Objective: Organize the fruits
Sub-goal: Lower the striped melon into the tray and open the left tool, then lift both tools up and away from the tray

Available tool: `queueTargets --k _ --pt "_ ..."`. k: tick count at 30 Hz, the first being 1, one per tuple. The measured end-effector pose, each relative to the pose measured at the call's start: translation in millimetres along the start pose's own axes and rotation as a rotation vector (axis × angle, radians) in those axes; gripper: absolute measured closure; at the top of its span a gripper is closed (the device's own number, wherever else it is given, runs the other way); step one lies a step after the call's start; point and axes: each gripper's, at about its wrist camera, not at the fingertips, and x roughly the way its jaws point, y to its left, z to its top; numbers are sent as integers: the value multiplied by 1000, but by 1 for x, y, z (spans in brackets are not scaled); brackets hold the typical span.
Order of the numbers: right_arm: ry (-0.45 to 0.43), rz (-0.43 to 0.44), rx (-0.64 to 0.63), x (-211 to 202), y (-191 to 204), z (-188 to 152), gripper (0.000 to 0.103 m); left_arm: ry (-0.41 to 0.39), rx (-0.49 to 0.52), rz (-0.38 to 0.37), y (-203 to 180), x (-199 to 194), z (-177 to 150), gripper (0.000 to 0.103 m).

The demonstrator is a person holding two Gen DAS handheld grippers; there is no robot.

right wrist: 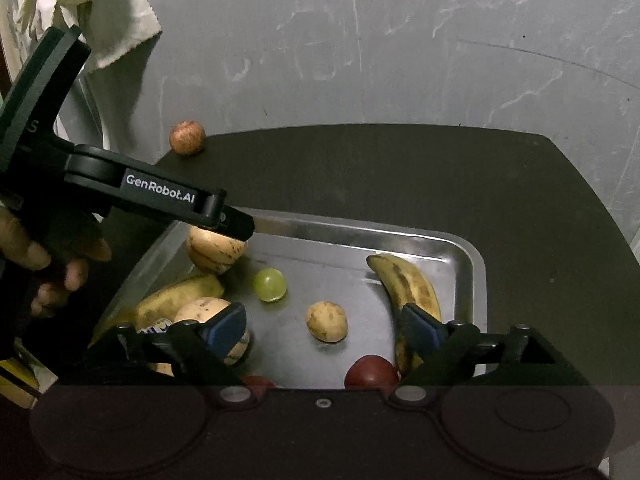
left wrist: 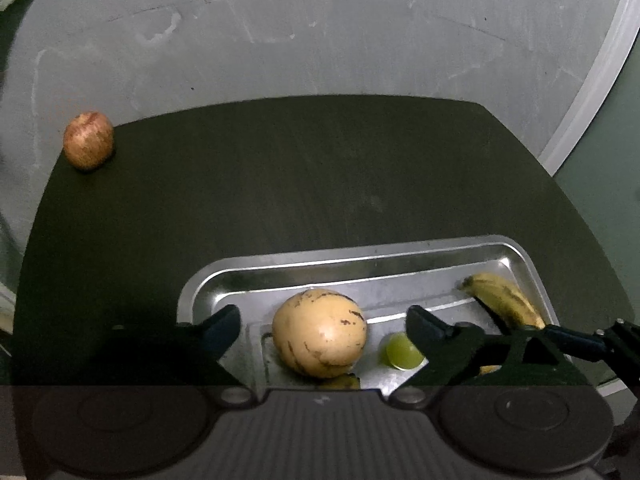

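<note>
Saw the left tongs (left wrist: 322, 320) spread wide over the near left part of a metal tray (left wrist: 360, 258), pads clear of everything. Found a round pale-yellow fruit with brown flecks (left wrist: 319, 332) lying in the tray between those open fingers, touched by neither. Noted a green grape (left wrist: 400, 352) just right of it, close to the right finger, and a spotted banana (left wrist: 504, 300) curved along the tray's far right side. Spotted a reddish apple (left wrist: 88, 140) outside the tray, well apart from it, at the far left corner of the dark desk (left wrist: 280, 180) by the grey wall.

Saw the right tongs (right wrist: 322, 316) likewise wide and gripping nothing, poised above the tray's near edge. Made out a small yellowish fruit (right wrist: 326, 320) on the tray floor in the gap between the blue pads, apart from both. Found a dark red fruit (right wrist: 372, 372) near the right finger, a second banana (right wrist: 180, 296) and another pale fruit (right wrist: 200, 312) partly hidden behind the left finger. Glimpsed a hand (right wrist: 52, 268) at the left edge, wrapped around the other tool's handle, and a pale cloth (right wrist: 120, 40) hanging at upper left.
</note>
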Motion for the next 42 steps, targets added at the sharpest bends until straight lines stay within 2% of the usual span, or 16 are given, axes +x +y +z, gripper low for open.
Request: queueTargets --k 2,7,24,32,42 --pt "-17 6 14 -4 -2 0 8 -11 -6 8 0 -3 1 2" --pt "-54 17 47 -11 -11 3 1 -28 -25 33 1 -12 3 1" --pt "-103 59 11 -34 -22 8 1 -158 -143 143 8 -61 -6 1" --pt "-86 79 -9 -50 -27 1 1 -168 -174 185 6 -80 -22 1" --pt "-39 111 -37 -64 -30 -14 1 -142 -211 225 -7 -101 -56 1"
